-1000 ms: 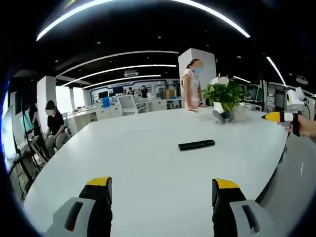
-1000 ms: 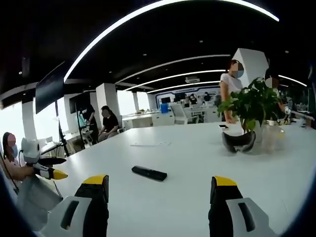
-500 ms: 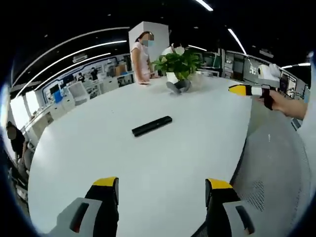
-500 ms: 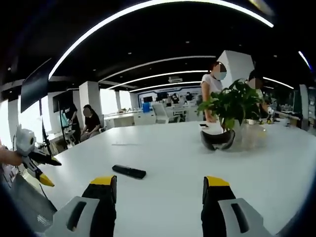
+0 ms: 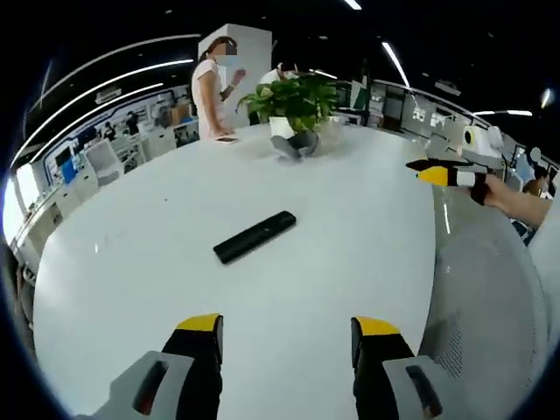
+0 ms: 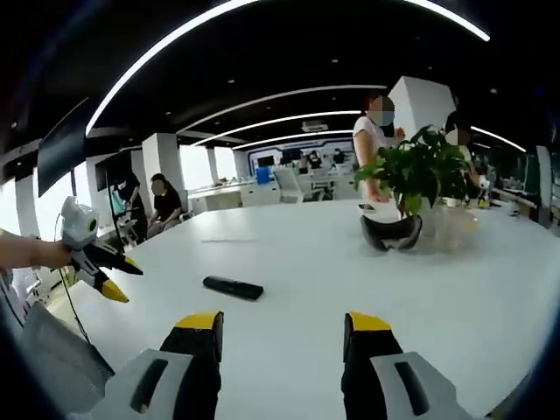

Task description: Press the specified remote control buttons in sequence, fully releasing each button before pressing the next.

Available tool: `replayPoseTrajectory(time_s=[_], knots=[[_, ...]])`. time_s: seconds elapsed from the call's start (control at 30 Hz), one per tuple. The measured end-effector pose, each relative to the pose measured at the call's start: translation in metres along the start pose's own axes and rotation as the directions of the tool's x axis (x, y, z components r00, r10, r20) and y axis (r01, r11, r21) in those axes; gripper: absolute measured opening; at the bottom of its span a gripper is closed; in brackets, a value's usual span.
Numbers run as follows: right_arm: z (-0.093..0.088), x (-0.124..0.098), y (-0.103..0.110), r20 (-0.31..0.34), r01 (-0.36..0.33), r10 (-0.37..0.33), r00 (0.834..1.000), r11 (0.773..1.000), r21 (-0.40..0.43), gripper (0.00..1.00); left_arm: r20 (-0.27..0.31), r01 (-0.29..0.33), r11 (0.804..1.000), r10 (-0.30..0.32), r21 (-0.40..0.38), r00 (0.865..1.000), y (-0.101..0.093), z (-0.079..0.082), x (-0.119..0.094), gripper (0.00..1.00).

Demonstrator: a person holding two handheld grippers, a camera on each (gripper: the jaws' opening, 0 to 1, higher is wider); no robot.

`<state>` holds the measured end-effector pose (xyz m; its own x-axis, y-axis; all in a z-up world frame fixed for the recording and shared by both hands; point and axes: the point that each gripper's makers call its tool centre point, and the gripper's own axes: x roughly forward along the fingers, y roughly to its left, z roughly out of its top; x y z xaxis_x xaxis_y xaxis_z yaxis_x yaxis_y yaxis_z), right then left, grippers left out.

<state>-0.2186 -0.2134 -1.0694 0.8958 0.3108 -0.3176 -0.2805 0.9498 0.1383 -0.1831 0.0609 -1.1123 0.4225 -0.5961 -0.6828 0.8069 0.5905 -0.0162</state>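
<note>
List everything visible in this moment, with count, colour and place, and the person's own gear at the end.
remote control: 1, black, flat on the table, ahead of both grippers, untouched.
table: 1, white, large and rounded.
potted plant: 1, green leaves, far side of the table.
goggles: 1, dark, on the table in front of the plant.
jar: 1, clear, beside the plant.
chair: 1, grey mesh, at the table edge beside the left gripper.
bystanders: one in a light top standing at the far table edge; at least one more in dark clothes further back.
left gripper: 1, black jaws with yellow tips, open, above the table.
right gripper: 1, same colours, open, above the table.
</note>
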Motion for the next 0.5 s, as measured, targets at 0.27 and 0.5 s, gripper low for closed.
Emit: replayPoseTrajectory(time_s=[0.27,0.5], knots=[[-0.008,0.002,0.001,-0.035,-0.019,0.020,0.999,1.000,0.021,0.47,-0.126,0.059,0.989,-0.042,0.135,0.991,0.013,-0.009,0.029,0.64],[-0.016,0.004,0.008,-0.073,-0.050,0.051,0.996,0.999,0.016,0.42,-0.200,0.099,0.978,-0.061,0.185,0.978,0.025,-0.008,0.042,0.64]])
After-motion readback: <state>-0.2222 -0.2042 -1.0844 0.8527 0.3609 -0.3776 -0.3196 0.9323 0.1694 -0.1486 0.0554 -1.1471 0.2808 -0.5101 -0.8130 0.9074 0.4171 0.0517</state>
